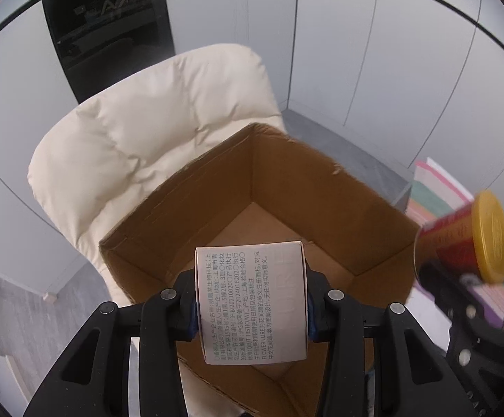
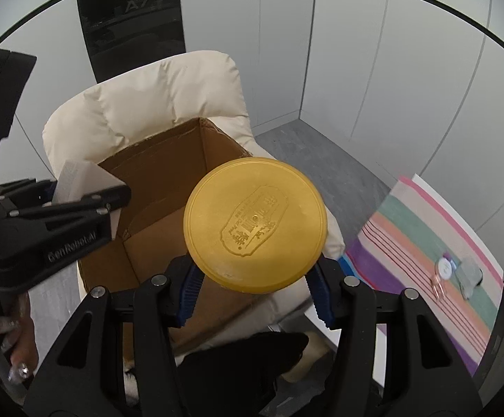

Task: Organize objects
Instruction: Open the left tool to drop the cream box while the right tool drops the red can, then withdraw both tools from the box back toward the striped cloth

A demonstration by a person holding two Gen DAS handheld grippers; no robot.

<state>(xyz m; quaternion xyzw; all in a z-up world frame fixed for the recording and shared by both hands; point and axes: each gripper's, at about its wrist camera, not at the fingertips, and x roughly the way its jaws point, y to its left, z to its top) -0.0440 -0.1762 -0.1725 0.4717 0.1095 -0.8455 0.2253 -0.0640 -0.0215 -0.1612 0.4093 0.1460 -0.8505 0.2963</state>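
My left gripper [image 1: 252, 307] is shut on a pale pink printed box [image 1: 250, 299] and holds it above the open cardboard box [image 1: 196, 187]. My right gripper [image 2: 255, 285] is shut on a red can with a gold lid [image 2: 255, 224], lid facing the camera, just right of the cardboard box [image 2: 168, 163]. In the left wrist view the can [image 1: 467, 239] hangs at the box's right edge. In the right wrist view the left gripper [image 2: 88, 205] with the pale pink box [image 2: 78, 180] is at the left.
The cardboard box rests on a cream padded chair [image 1: 140, 132]. A striped cloth [image 2: 432, 243] on the right carries small items, among them a round button-like piece [image 2: 443, 267] and paper clips [image 2: 437, 285]. Grey floor and white wall panels lie behind.
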